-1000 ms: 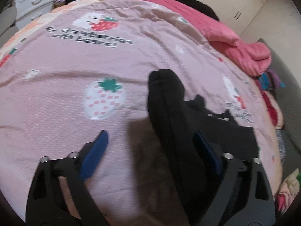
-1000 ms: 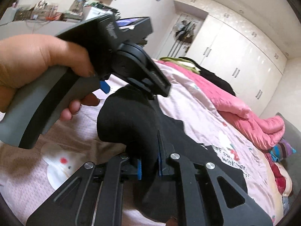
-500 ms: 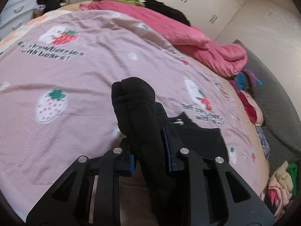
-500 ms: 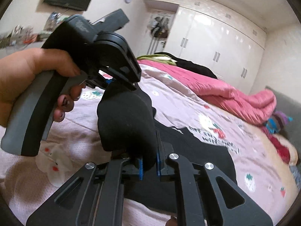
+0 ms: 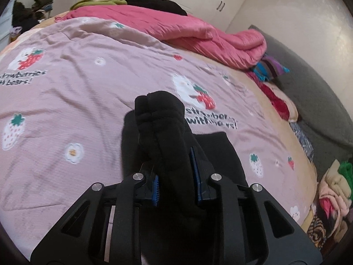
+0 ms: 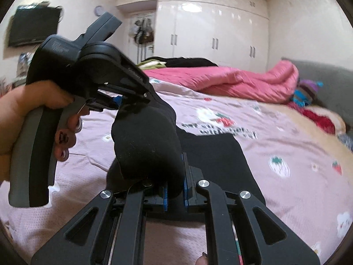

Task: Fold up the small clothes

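Brightness: soft, even indoor light in both views, the right wrist view brighter.
Glare: pale sheen on the white wardrobe doors (image 6: pixel 211 35); the ceiling there is washed out.
Shadows: faint on the pink bedspread (image 5: pixel 66 92); the black garment (image 5: pixel 163 119) swallows nearly all detail.
Blur: right wrist view smeared sideways, worst on the printed lettering (image 6: pixel 218 130) and the television (image 6: pixel 33 28); left wrist view sharper, soft at its rim.
Distortion: strong fisheye bulge, dark vignette in every corner.
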